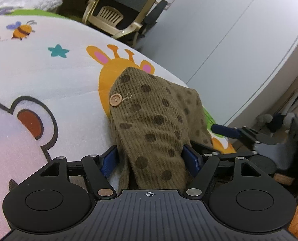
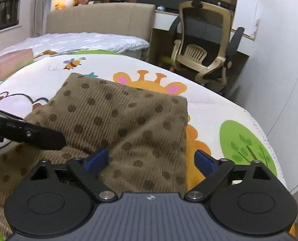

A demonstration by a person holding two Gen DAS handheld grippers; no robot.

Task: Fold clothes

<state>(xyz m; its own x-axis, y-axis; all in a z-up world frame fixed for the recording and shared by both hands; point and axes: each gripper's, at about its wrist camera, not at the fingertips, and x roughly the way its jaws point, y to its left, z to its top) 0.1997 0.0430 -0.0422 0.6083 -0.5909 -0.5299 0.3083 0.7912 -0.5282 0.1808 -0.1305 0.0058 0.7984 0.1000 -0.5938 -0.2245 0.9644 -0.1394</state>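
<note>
The brown spotted corduroy garment (image 2: 125,120) lies on the bed, draped over the orange giraffe print (image 2: 149,80) of the cartoon blanket (image 1: 48,76), and it's bunched and lifted at the near side. A wooden button (image 1: 115,100) shows on one raised fold, just beside the giraffe's face. The left tongs (image 1: 151,160) have their blue pads (image 1: 108,160) set on either side of a thick ridge of the cloth, pinching the garment between them. The right tongs (image 2: 152,160) stand spread: one blue pad (image 2: 97,160) rests on the cloth, the other sits apart over the giraffe's orange body, with the garment's edge running between them. From the right camera, the black arm of the left tongs reaches across the fabric. Further from the giraffe there's a bee print (image 2: 73,63), a green tree print (image 2: 247,146), and a pink box (image 2: 10,62) on the bed. Beyond the giraffe, off the bed, stands a beige office chair (image 2: 205,46).
</note>
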